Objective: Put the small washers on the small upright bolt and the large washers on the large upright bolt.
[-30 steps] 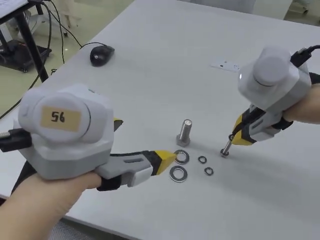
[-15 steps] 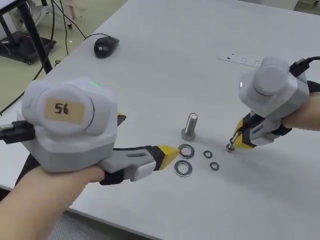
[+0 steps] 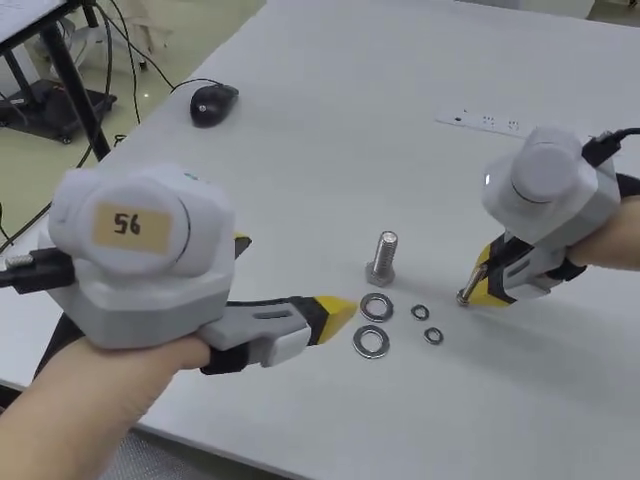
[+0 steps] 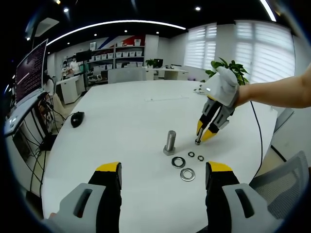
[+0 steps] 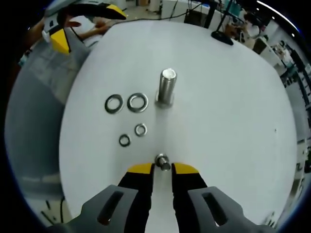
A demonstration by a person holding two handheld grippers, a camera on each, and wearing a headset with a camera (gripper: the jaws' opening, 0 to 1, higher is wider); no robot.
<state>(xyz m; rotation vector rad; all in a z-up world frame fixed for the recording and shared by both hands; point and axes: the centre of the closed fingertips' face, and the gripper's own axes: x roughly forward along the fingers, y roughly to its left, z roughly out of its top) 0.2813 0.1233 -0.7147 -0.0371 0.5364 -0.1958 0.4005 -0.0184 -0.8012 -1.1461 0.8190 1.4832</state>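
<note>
The large bolt (image 3: 383, 258) stands upright on the white table (image 3: 330, 150). Two large washers (image 3: 376, 307) (image 3: 371, 342) lie flat just in front of it. To their right lie two small washers (image 3: 420, 312) (image 3: 433, 336). My right gripper (image 3: 478, 288) is shut on the small bolt (image 3: 467, 291), which leans with its lower end near the table. From the right gripper view, the small bolt (image 5: 162, 161) sits between the gripper's (image 5: 163, 169) yellow tips. My left gripper (image 4: 164, 170) is open with nothing in it, short of the large washers (image 4: 178, 161).
A black mouse (image 3: 214, 102) lies at the far left of the table and a white power strip (image 3: 485, 121) at the far right. The table's left edge drops to a floor with cables and a black stand (image 3: 60, 80).
The head camera has shifted a little. My right gripper stays shut on the small bolt, which now leans a bit more. The left gripper and the washers have kept their places.
</note>
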